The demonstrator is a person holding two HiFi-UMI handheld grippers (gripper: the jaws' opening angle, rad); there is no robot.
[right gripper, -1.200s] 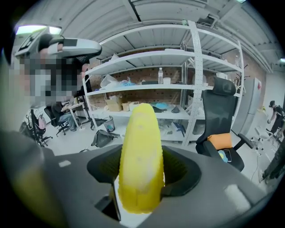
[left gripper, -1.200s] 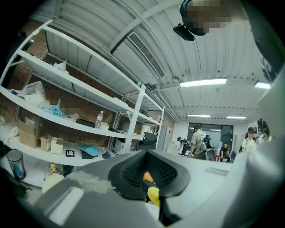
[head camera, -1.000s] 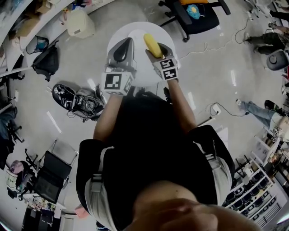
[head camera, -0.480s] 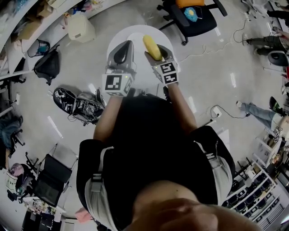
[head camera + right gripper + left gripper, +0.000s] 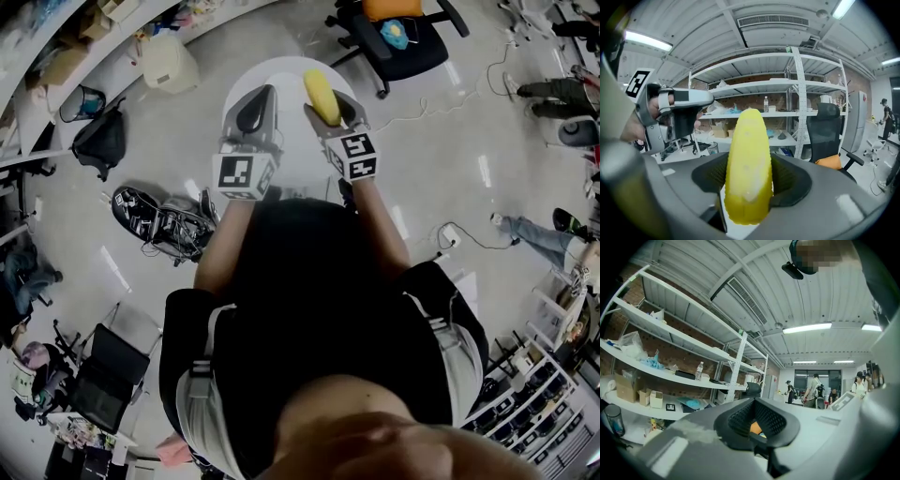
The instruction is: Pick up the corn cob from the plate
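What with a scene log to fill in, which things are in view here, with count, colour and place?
round table: one, white, top centre of the head view.
corn cob: one, yellow, clamped in the right hand-held gripper, over the round table.
office chair: one, black with orange cushion, beyond the round table.
bag: one, black, on the floor at left.
shelving: one run, white, along the wall.
left hand-held gripper: one, grey, jaws together, empty.
right hand-held gripper: one, grey, shut on the corn cob.
forearms: two, bare, behind the hand-held grippers.
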